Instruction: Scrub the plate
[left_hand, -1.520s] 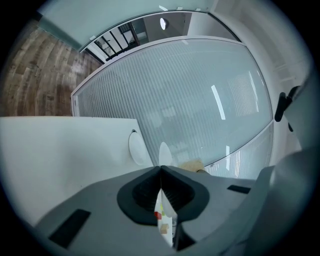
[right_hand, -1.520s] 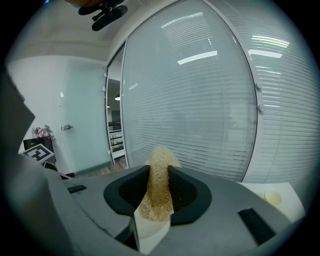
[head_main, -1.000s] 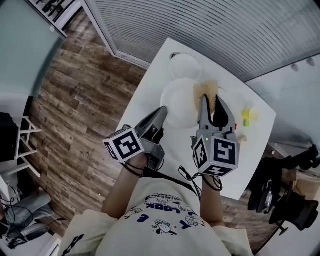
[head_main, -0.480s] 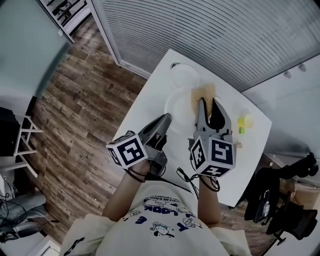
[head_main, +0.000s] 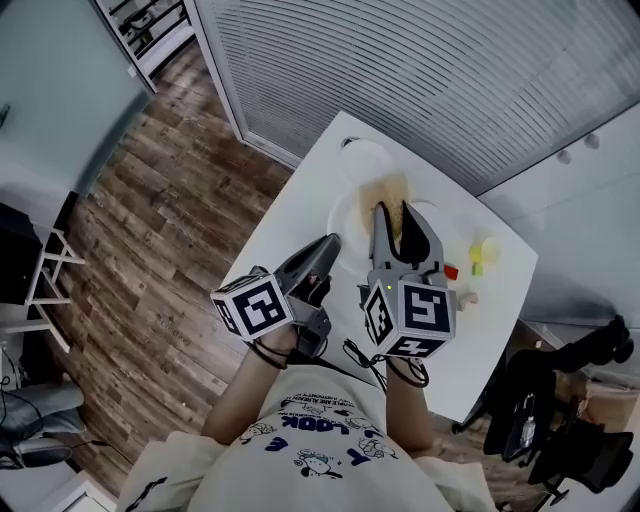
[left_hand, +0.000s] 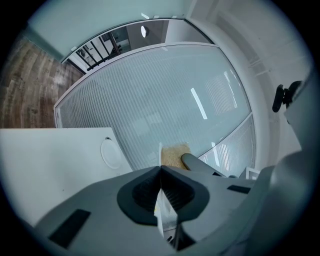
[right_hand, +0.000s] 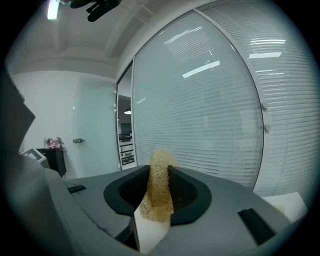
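Note:
My left gripper (head_main: 330, 240) is shut on the near rim of a white plate (head_main: 348, 215) and holds it above the white table (head_main: 300, 205). In the left gripper view the plate (left_hand: 164, 207) shows edge-on as a thin white sheet pinched at the left gripper (left_hand: 161, 172). My right gripper (head_main: 393, 212) is shut on a tan scouring sponge (head_main: 388, 190) that lies against the plate's right side. The right gripper view shows the sponge (right_hand: 159, 185) standing up between the pads of the right gripper (right_hand: 159, 172), with the plate (right_hand: 150, 235) just below.
A second round white dish (head_main: 365, 155) lies flat at the table's far end, also seen as the dish (left_hand: 111, 151). Small yellow-green (head_main: 482, 250), red (head_main: 451, 270) and beige (head_main: 465, 297) items lie at the table's right. Slatted blinds rise behind; wood floor is to the left.
The head view has drifted, so table and hands sit a little more to the left and look smaller. Both grippers keep their holds; sponge and plate stay together.

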